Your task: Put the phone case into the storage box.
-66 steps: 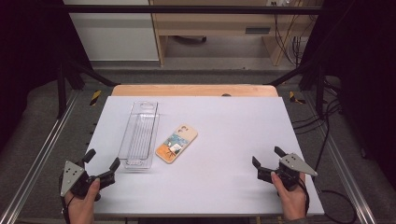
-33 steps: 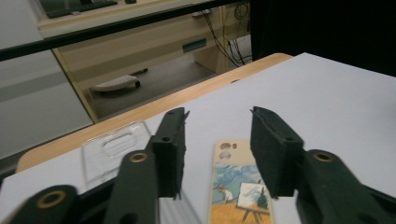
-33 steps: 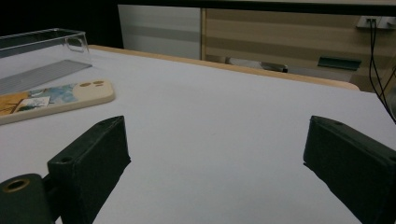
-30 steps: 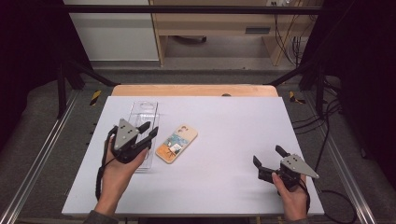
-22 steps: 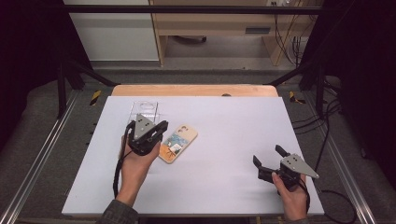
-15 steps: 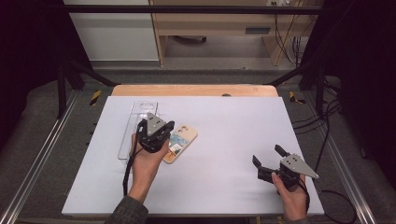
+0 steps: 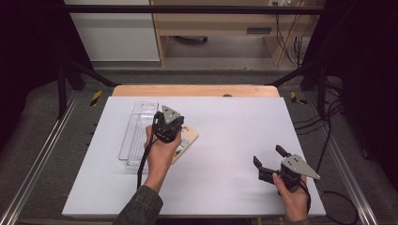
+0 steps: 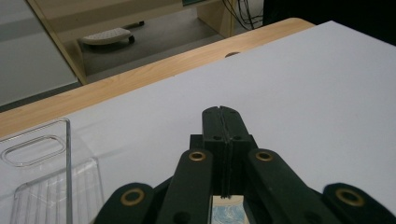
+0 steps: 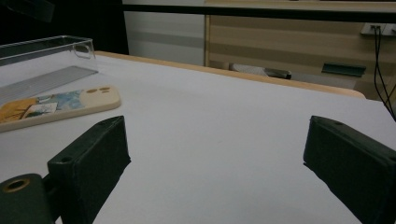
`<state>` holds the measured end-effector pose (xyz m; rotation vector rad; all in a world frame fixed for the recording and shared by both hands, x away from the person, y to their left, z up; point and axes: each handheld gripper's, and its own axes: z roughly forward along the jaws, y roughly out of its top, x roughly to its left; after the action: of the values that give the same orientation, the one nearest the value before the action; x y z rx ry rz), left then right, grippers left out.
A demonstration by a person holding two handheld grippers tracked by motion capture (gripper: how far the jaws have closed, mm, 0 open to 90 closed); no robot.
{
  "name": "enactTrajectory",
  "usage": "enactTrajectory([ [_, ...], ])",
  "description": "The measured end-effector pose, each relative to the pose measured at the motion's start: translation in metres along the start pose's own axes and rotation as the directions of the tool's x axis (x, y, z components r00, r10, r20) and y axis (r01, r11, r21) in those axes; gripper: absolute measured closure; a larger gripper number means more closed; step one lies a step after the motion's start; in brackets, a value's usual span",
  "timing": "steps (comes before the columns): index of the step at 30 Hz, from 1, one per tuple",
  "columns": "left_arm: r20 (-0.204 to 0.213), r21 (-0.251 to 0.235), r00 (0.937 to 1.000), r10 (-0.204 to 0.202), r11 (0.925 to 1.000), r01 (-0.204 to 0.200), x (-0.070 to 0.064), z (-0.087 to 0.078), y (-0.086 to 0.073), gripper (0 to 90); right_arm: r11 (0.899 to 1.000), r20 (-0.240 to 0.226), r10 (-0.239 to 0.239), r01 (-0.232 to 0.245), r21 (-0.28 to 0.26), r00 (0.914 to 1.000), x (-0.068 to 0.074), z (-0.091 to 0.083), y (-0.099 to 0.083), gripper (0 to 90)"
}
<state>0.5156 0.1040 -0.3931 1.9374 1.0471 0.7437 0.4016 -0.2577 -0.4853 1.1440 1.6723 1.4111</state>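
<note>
A beige phone case (image 7: 188,138) with a printed picture lies flat on the white table (image 7: 234,117), just right of a clear plastic tray (image 7: 136,136). My left gripper (image 7: 169,124) hovers over the case's left half, jaws pressed together with nothing between them. In the left gripper view the shut jaws (image 8: 220,114) point across the table, with a bit of the case (image 8: 226,211) below them and the tray (image 8: 42,186) to the left. My right gripper (image 7: 268,157) rests open near the front right. The right gripper view has the case (image 9: 56,106) and tray (image 9: 42,51) far off beyond the open gripper (image 9: 215,154).
A wooden strip (image 7: 197,90) runs along the table's far edge. Metal rails (image 7: 42,154) flank both sides. A shelf unit and cables stand on the floor behind. Bare white surface lies between the two grippers.
My left gripper has travelled from the front left corner up and rightward, over the tray, to above the phone case, and its jaws have gone from open to shut. The right gripper has stayed put.
</note>
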Motion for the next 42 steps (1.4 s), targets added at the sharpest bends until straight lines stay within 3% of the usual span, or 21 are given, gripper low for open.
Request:
enactTrajectory([
  [9,-0.029,0.080,0.9995,0.011,0.9967,-0.009,0.010,0.033,-0.005,89.6,1.000,-0.003,0.005,-0.005,-0.008,1.0000,-0.001,-0.002,0.001,6.5],
  [16,-0.051,0.138,0.9981,0.033,0.9901,-0.025,0.009,0.054,-0.013,89.7,1.000,-0.007,0.010,-0.010,-0.011,0.9999,-0.002,-0.002,0.000,6.5],
  [31,-0.066,0.179,0.9965,0.052,0.9831,-0.039,0.007,0.060,-0.023,89.7,1.000,-0.010,0.012,-0.012,-0.009,0.9999,-0.001,-0.002,0.000,6.6],
  [32,-0.077,0.202,0.9946,0.070,0.9780,-0.053,0.007,0.061,-0.024,89.7,1.000,-0.011,0.013,-0.013,-0.007,0.9999,-0.001,-0.002,0.000,6.7],
  [37,-0.101,0.230,0.9921,0.074,0.9718,-0.050,0.009,0.064,-0.028,89.7,1.000,-0.015,0.011,-0.011,-0.006,0.9998,-0.001,-0.002,0.000,6.6],
  [40,-0.120,0.256,0.9857,0.118,0.9631,-0.084,0.009,0.067,-0.031,89.7,1.000,-0.016,0.010,-0.011,-0.007,0.9998,-0.001,-0.002,0.000,6.7],
  [42,-0.124,0.260,0.9856,0.116,0.9622,-0.080,0.009,0.067,-0.032,89.6,1.000,-0.015,0.013,-0.013,-0.006,0.9998,-0.001,-0.002,0.000,6.7],
])
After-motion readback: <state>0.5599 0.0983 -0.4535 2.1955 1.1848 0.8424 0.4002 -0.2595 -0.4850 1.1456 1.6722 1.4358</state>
